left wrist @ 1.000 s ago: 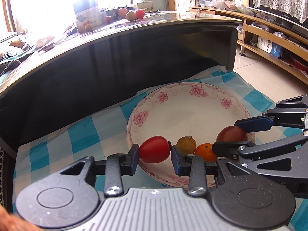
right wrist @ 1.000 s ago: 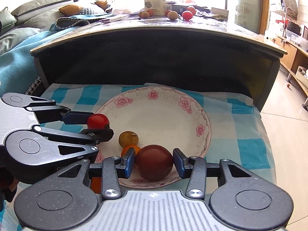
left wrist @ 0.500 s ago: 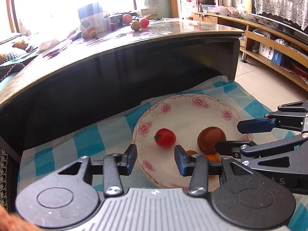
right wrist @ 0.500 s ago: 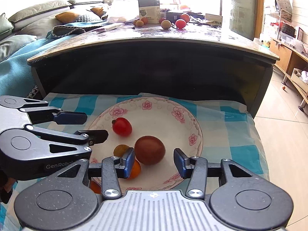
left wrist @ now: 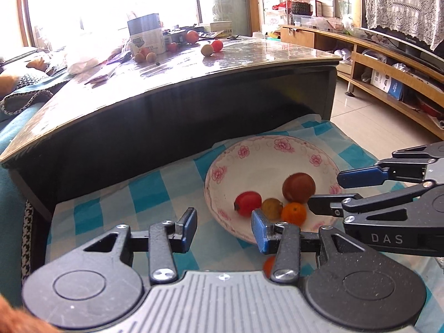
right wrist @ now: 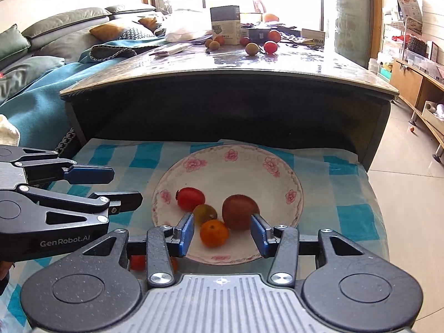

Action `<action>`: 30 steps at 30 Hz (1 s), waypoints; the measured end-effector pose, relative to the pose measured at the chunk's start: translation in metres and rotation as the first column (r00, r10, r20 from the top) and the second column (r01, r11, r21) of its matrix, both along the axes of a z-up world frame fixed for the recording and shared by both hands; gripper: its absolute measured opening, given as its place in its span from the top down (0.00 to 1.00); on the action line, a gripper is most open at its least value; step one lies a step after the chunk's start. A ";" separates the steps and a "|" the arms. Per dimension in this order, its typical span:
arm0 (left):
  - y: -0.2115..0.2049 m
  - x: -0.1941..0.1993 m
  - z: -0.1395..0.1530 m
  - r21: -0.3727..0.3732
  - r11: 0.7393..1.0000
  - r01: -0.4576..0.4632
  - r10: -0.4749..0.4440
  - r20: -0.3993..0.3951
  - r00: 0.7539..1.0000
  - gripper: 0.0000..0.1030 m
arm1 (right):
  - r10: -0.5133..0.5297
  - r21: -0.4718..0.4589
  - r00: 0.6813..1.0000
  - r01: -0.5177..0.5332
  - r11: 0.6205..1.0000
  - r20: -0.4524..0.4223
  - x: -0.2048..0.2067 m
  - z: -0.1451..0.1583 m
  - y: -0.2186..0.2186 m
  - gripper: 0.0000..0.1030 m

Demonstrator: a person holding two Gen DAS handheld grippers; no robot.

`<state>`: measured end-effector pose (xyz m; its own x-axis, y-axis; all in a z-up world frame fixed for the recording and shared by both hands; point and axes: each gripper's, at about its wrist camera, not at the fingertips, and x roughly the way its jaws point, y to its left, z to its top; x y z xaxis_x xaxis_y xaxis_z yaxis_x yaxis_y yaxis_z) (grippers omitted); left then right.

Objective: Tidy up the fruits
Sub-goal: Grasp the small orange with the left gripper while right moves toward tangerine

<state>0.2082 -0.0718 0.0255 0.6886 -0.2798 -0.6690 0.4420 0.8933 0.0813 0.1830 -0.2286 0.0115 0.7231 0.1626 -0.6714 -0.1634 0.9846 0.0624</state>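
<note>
A shallow round china plate with a flower-printed rim [right wrist: 288, 172] lies on a checked cloth [right wrist: 349, 219] spread before a dark low table with a glossy top [right wrist: 305, 66]. Four fruits sit clustered in the plate's near half: a red tomato [right wrist: 190, 198] at left, a large brown round fruit [right wrist: 240, 215] at right, a small yellow-green fruit [right wrist: 204, 213] between them, and a small orange mandarin [right wrist: 214, 233] nearest the camera, touching its neighbours. More fruit [right wrist: 260, 47] lies far back on the tabletop beside an upright carton [right wrist: 225, 25].
</note>
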 end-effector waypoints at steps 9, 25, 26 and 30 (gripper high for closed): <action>0.020 -0.047 0.000 -0.016 1.000 0.011 -0.012 -0.063 0.998 0.49 | 0.011 0.010 0.999 -0.010 1.000 -0.033 -0.024 0.001 0.011 0.60; 0.030 -0.087 -0.036 -0.046 0.999 -0.008 -0.002 -0.199 0.980 0.49 | 0.020 0.036 0.988 -0.014 0.999 -0.156 -0.068 -0.008 0.020 0.60; 0.030 -0.087 -0.038 -0.048 0.999 -0.008 -0.002 -0.203 0.979 0.49 | 0.018 0.035 0.987 -0.012 0.999 -0.160 -0.068 -0.009 0.019 0.60; 0.026 -0.086 -0.046 -0.043 0.999 -0.004 -0.005 -0.212 0.977 0.49 | 0.010 0.043 0.985 -0.002 0.999 -0.174 -0.067 -0.014 0.016 0.60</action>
